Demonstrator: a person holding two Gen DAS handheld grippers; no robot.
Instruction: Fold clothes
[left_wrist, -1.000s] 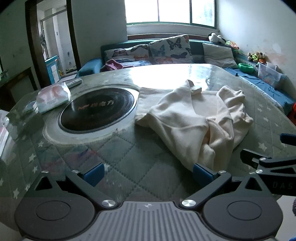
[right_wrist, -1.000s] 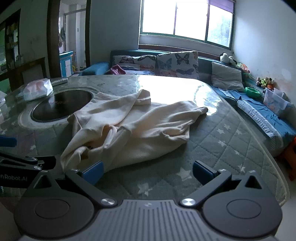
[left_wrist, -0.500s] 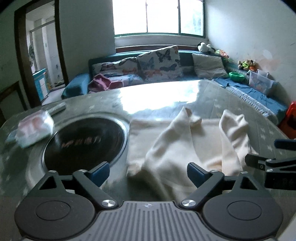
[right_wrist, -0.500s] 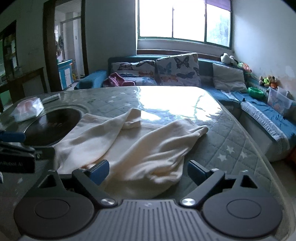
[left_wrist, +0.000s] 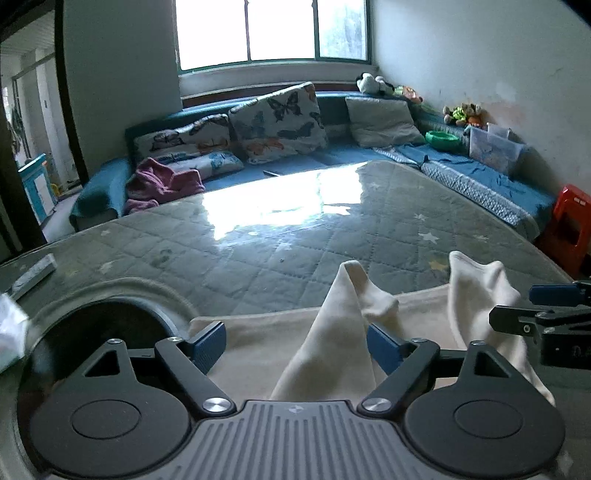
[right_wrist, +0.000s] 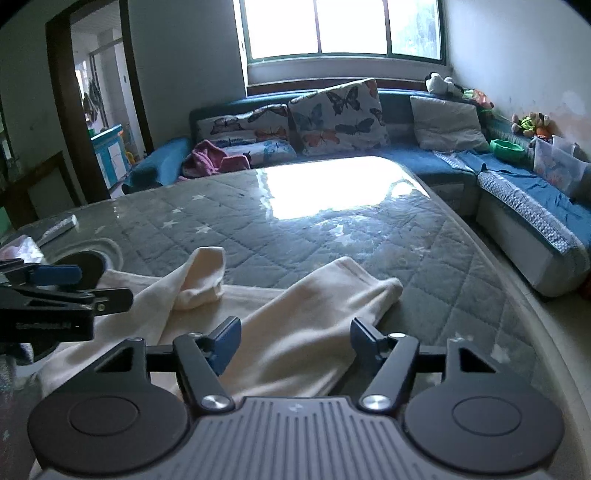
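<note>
A quilted grey table (left_wrist: 295, 236) fills the room before a blue sofa (left_wrist: 369, 155). Left view: the cream garment (left_wrist: 332, 332) lies rumpled, one sleeve between the parted left gripper (left_wrist: 297, 345). Right view: the right gripper (right_wrist: 295, 338), jaws spread, straddles the other sleeve (right_wrist: 325, 295). Probably mid-reach; closing on cloth comes next

A cream garment (left_wrist: 332, 343) lies rumpled on the surface, one sleeve running between each gripper's spread jaws.

Both the left gripper (left_wrist: 295, 341) and right gripper (right_wrist: 295, 338) have black linkage arms, silver screws, blue fingertip pads (left_wrist: 208, 341) and ribbed grey bodies.
</note>
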